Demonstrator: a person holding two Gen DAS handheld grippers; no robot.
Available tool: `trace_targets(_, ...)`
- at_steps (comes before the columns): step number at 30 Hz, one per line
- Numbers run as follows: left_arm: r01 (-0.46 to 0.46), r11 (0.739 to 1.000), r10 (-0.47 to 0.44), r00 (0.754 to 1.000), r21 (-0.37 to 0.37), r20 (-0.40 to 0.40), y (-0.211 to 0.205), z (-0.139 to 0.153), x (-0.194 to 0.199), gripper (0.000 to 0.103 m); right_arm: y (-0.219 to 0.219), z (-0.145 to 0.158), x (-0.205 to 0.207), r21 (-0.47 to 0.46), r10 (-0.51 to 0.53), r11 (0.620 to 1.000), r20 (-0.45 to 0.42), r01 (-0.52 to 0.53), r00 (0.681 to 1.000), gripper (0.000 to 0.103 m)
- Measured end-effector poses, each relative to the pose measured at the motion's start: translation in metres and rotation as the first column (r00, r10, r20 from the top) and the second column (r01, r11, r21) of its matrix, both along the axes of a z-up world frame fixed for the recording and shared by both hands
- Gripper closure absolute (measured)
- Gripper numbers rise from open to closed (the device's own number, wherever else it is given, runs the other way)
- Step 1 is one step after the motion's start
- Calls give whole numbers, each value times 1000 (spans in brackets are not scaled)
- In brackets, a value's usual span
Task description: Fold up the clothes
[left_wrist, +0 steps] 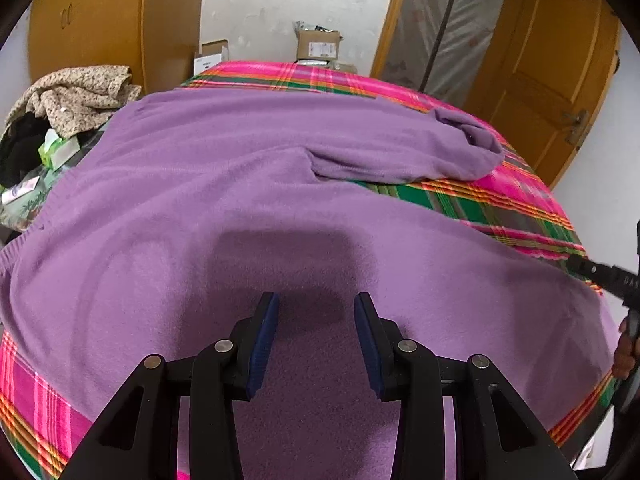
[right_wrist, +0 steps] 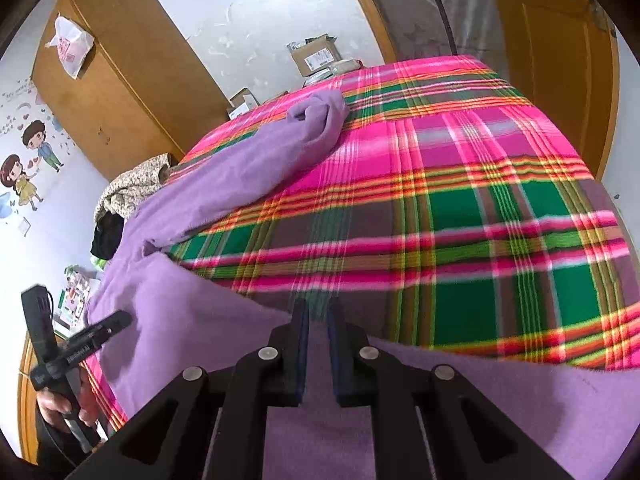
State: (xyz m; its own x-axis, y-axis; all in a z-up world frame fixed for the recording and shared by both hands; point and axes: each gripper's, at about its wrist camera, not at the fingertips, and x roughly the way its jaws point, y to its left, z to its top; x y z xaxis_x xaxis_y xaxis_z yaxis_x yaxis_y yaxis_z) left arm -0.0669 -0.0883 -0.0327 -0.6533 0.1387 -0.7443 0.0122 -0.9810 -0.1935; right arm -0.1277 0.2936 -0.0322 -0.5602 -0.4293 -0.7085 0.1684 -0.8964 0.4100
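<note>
Hovering spread above purple sweater (left_wrist: pixel 240 200), left gripper (left_wrist: pixel 316 300); right gripper (right_wrist: pixel 318 312) nearly closed at its edge

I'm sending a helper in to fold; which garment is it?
Find the bed with the pink-green plaid blanket. Spread across it lies the sweater, plain purple fleece, unlike the speckled beige cloth heaped beside the bed.

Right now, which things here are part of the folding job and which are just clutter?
Job:
purple sweater
its sleeve
left tongs, open over it
right tongs, nearly shut at its edge

Lying about:
plaid blanket underneath
clothes pile
boxes
wardrobe
</note>
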Motion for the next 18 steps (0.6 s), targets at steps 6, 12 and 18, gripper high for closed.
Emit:
trace_targets(6, -8, 1000, 9, 1000, -20, 12, 3, 0, -6, 62, 1, 14, -23, -52, -10, 999, -2, 10, 1000, 77)
trace_targets(12, -32, 999, 32, 999, -40, 8, -4, 6, -11, 62, -12, 29, -53, -52, 7, 999, 7, -7, 1000, 76)
trace_targets(18, -65, 996, 67, 998, -67, 14, -7, 5, -17, 62, -23, 43, -76, -57, 16, 998, -9, -17, 1000, 75)
